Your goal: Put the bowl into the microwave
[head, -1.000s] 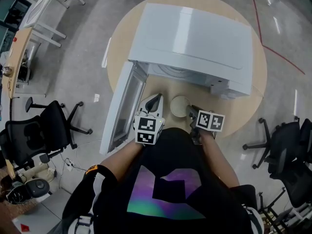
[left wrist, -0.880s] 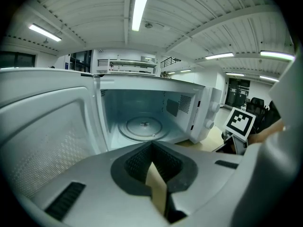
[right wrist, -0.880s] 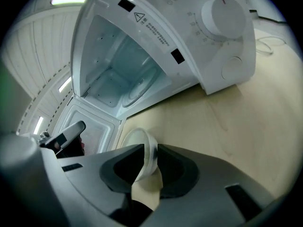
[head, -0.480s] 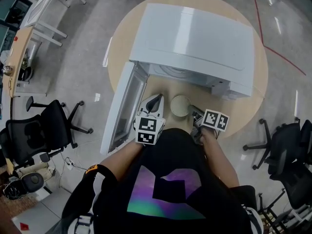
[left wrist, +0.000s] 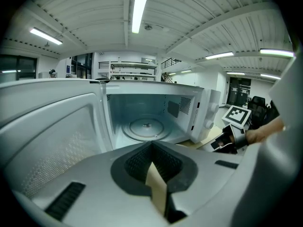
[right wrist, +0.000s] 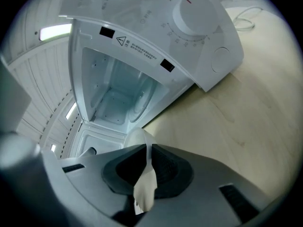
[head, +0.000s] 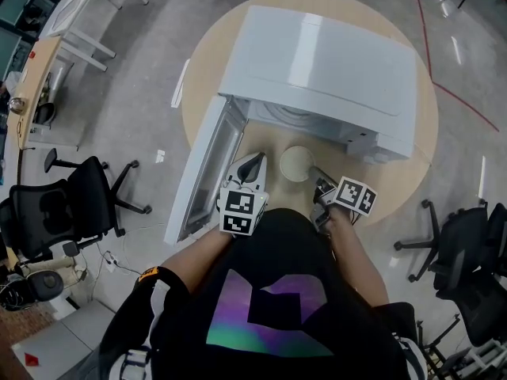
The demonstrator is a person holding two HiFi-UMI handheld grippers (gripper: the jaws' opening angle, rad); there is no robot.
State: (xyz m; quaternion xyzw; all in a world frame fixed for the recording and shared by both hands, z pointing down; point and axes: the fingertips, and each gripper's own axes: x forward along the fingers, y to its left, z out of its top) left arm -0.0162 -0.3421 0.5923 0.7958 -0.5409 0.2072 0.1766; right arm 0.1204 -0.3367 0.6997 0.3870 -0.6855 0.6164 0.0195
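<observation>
The right claw (head: 316,180) is shut tight on the rim of the white bowl (head: 295,163), which sits just outside the open front of the microwave (head: 317,62), toward the near edge of the round desk (head: 390,187). The left claw (head: 250,167) is closed with nothing in it. It is just left of the bowl, beside the microwave door (head: 207,169), which swings out to the left.

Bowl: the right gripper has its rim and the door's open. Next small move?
Probably ease the bowl forward into the microwave: the right gripper is shut on its rim, the door stands wide open, and the turntable looks bare.
</observation>
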